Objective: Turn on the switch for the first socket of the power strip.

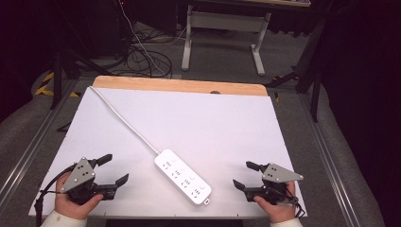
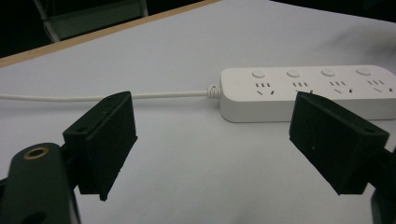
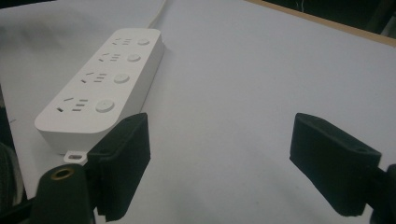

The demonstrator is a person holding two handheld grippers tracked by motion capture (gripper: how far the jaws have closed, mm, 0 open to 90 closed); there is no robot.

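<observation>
A white power strip (image 1: 183, 176) with several sockets and round buttons lies flat near the front middle of the white table top (image 1: 198, 118). Its white cord (image 1: 120, 117) runs off to the far left corner. My left gripper (image 1: 113, 171) rests at the front left, open and holding nothing, its jaws facing the strip (image 2: 308, 91) from a short way off. My right gripper (image 1: 245, 175) sits at the front right, open and holding nothing. The strip (image 3: 100, 84) lies ahead and to the left of its jaws.
The white sheet lies on a wooden table whose edge (image 1: 179, 85) shows at the far side. Beyond it on the floor are a tangle of cables (image 1: 146, 56) and a white desk frame (image 1: 224, 33). Metal rails (image 1: 23, 156) run along both sides.
</observation>
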